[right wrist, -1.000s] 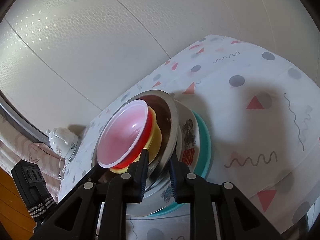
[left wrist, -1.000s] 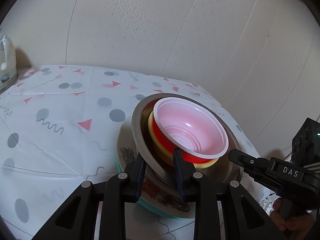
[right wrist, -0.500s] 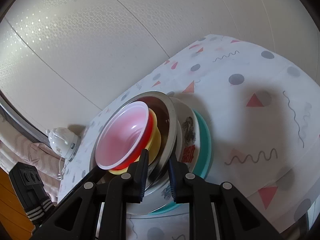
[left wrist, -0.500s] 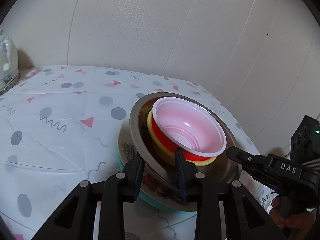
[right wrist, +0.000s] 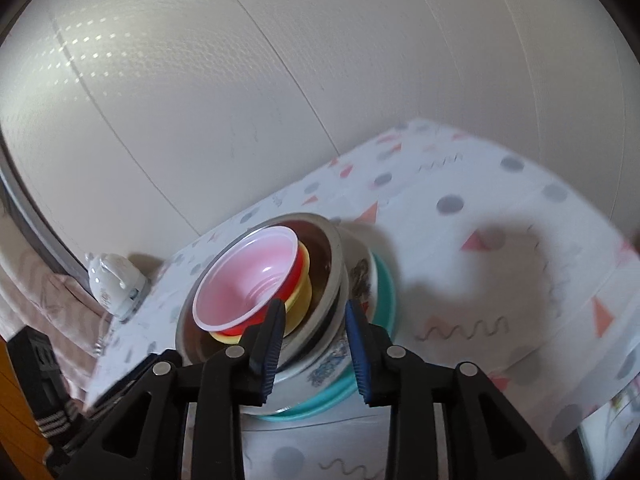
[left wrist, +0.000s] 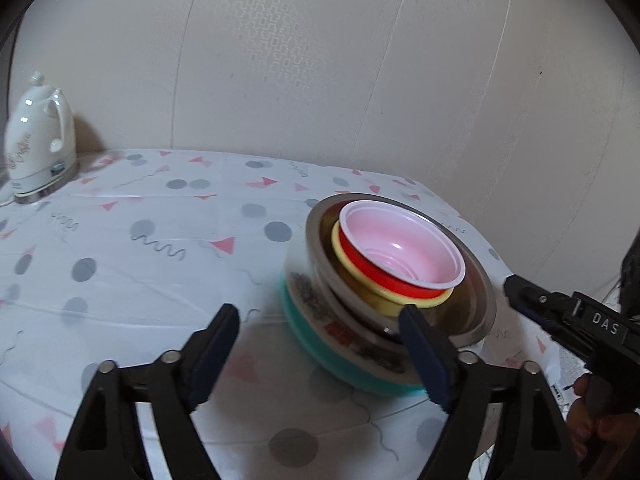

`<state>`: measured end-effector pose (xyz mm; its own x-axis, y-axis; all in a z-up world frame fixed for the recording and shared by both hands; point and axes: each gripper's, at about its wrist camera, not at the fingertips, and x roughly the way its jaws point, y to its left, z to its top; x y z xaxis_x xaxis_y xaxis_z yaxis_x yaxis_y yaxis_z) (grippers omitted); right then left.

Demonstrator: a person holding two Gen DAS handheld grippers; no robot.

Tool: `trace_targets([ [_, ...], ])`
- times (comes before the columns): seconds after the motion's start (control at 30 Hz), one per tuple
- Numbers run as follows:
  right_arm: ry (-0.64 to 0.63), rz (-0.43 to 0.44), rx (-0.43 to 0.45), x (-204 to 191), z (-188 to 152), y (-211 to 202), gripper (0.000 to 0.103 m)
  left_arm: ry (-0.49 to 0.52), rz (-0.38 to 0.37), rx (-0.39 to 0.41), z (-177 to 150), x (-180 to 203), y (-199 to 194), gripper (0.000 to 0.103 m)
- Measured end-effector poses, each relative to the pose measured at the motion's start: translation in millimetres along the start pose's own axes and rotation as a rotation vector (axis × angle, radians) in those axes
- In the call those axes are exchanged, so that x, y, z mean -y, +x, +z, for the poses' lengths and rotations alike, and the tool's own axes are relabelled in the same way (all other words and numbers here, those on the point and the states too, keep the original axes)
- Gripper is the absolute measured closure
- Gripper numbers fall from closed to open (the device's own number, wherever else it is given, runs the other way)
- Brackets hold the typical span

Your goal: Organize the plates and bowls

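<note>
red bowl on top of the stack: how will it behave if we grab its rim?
The red bowl looks like thin plastic, so probably light, and its rim may flex under a pinch. It sits loosely nested in the yellow bowl, so it should lift out easily. Its tilt suggests a sideways push could slide or tip it.

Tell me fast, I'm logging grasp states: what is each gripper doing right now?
Left gripper: open, holding nothing, beside the stack.
Right gripper: open, its fingers either side of the steel bowl rim, not clamped.
</note>
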<state>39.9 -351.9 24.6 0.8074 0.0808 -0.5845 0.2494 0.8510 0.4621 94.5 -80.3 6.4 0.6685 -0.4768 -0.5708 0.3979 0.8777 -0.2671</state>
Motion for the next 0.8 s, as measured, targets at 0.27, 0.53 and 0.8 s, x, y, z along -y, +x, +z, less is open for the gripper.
trace_targets([
  [0.27,-0.117,-0.086,0.081,-7,-23,-23,0.063,0.111,0.123,0.068,-23,16,-23,0.0],
  [0.53,-0.18,-0.158,0.073,-11,-59,-26,0.062,0.243,0.244,0.116,-50,39,-38,0.0],
  [0.8,-0.172,-0.197,0.087,-10,-82,-29,0.061,0.24,0.305,0.188,-75,43,-53,0.0],
])
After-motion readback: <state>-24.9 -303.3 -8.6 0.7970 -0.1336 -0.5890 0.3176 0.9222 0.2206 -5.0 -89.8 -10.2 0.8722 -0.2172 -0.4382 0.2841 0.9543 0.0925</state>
